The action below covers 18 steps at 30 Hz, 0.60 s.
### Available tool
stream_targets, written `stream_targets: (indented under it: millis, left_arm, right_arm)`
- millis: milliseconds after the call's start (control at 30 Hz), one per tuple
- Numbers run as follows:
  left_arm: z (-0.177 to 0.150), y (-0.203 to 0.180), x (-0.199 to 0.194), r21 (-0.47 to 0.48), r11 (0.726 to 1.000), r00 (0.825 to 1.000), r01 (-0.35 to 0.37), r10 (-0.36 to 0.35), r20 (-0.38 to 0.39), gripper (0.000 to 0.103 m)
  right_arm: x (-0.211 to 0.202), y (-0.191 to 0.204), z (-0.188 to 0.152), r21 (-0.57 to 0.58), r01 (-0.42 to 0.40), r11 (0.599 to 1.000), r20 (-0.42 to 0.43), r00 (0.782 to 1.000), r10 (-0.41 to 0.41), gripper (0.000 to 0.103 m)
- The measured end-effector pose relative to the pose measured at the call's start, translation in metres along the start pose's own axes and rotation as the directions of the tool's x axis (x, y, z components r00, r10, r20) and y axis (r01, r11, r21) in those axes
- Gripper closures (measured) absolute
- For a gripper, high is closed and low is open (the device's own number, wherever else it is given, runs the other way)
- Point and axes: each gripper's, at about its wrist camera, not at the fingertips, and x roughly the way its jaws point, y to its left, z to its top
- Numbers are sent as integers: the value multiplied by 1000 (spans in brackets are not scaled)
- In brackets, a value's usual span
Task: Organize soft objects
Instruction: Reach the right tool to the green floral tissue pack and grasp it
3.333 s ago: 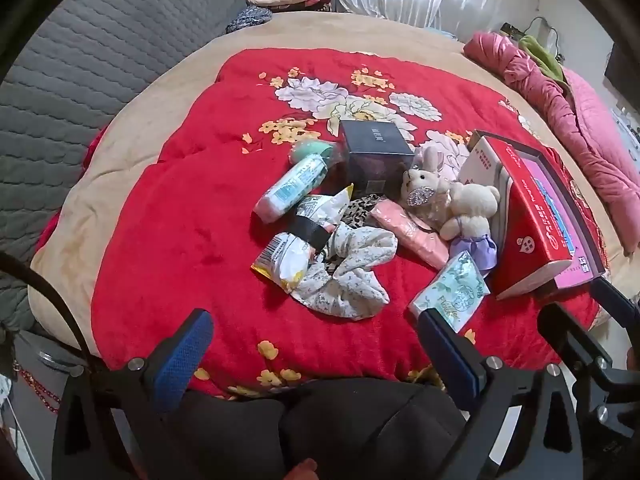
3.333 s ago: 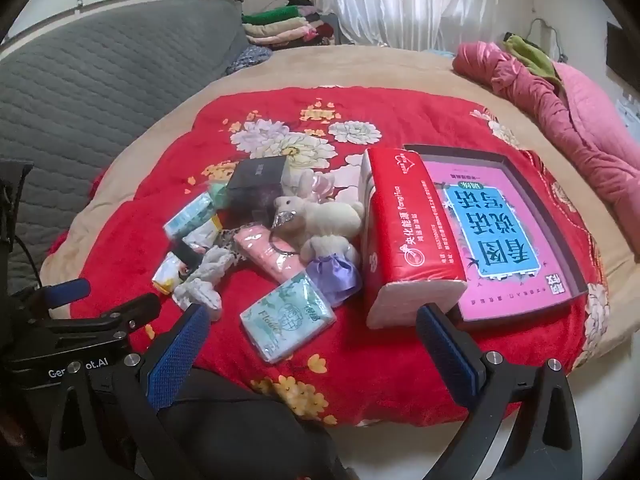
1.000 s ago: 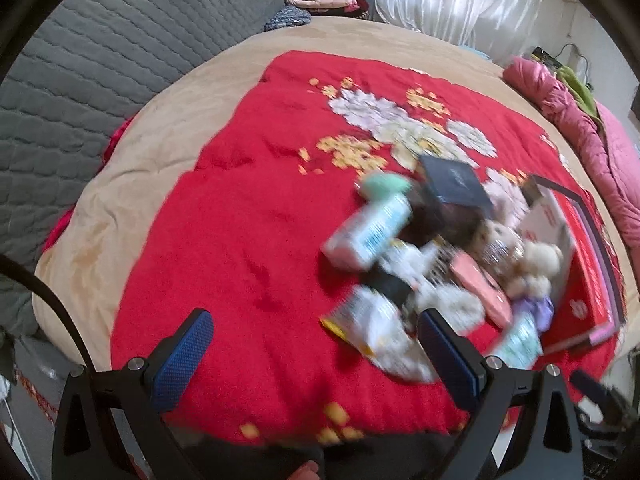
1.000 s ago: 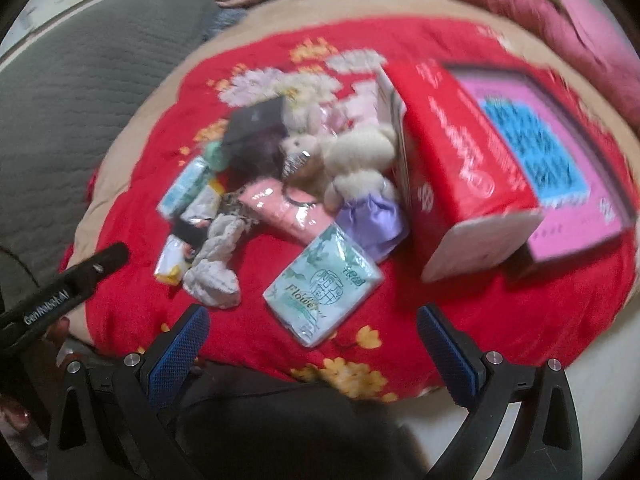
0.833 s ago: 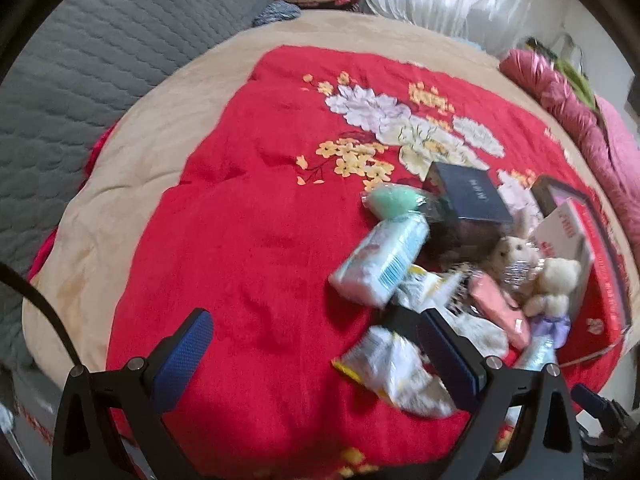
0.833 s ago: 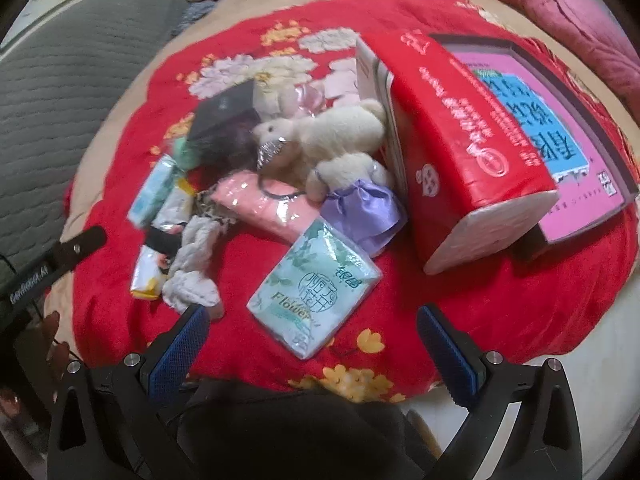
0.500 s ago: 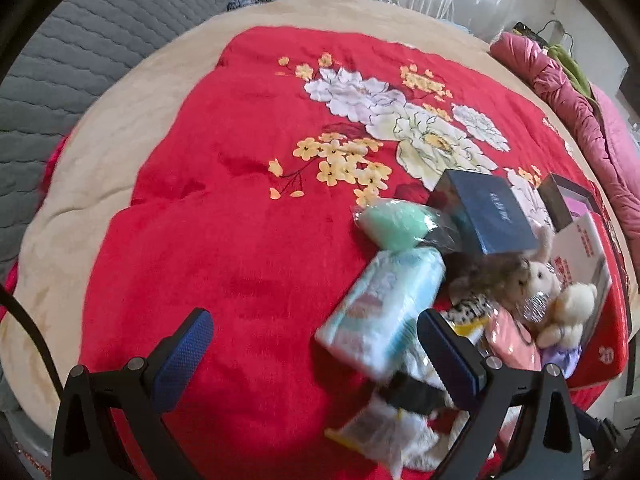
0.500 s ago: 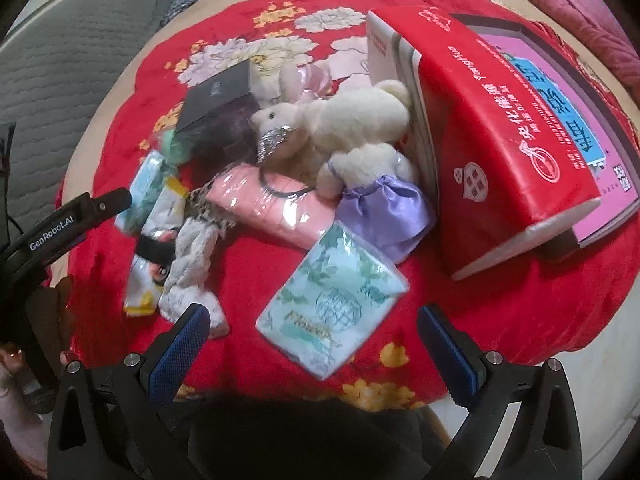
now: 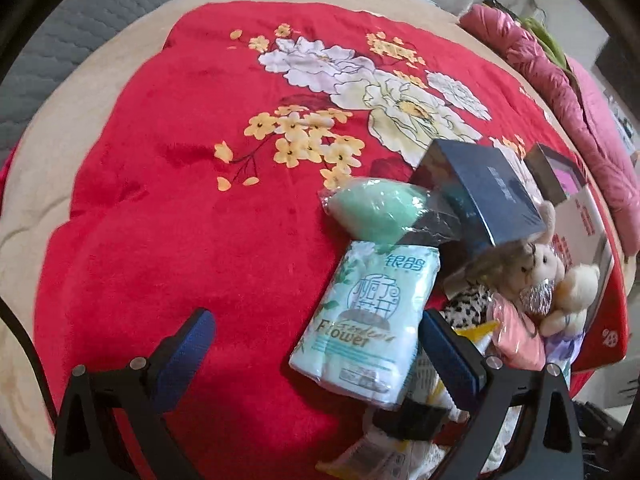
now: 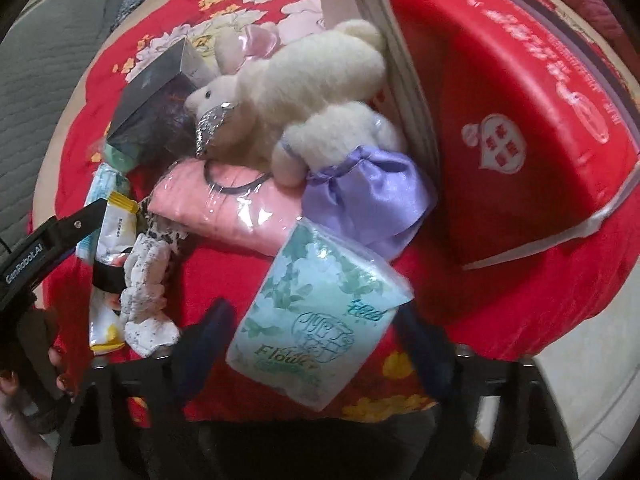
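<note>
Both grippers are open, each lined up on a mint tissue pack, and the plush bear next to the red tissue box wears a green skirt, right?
Not quite: the skirt is purple, not green. The right wrist view shows the plush bear in a purple satin skirt beside the red tissue box. The rest holds: the left gripper and right gripper are open, each lined up on a mint tissue pack.

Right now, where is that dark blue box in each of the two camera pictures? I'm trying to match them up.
Left wrist view: the dark blue box sits right of centre, tilted, just beyond the mint-green sponge.
Right wrist view: the same box is at upper left, left of the white plush rabbit.
Shared landmark: the rabbit with its silver sequin bow, also at the far right of the left view, beside the box in both.
</note>
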Motion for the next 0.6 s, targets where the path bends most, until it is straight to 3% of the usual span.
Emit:
stream_targets:
  millis: [133,233,300,500,600]
  left_arm:
    - [5,1,4,-2,999,999,39,-39,1,13]
    - [8,2,9,-10,998,998,67,-67,-6,29]
    - [10,4,9,-25,996,996,90,-90,-1,48]
    - [9,10,-2,-57,991,993,118,-116,26,54]
    - [7,8,-20,-64,994,995,83,-79,59,54]
  right_arm:
    - [-5,-5,-3,-8,-9,1000,9,1000,9,37]
    - [-16,-6,-4,-33,-6,999,38,999,7,38]
    - [-25,-5,-4,-58,1,998,68,998,3,39]
    - [-53,0,-3,-128,-4,992,164,986,25,39]
    - [-67,3,-3,-160,-10,987,209,977,43,39]
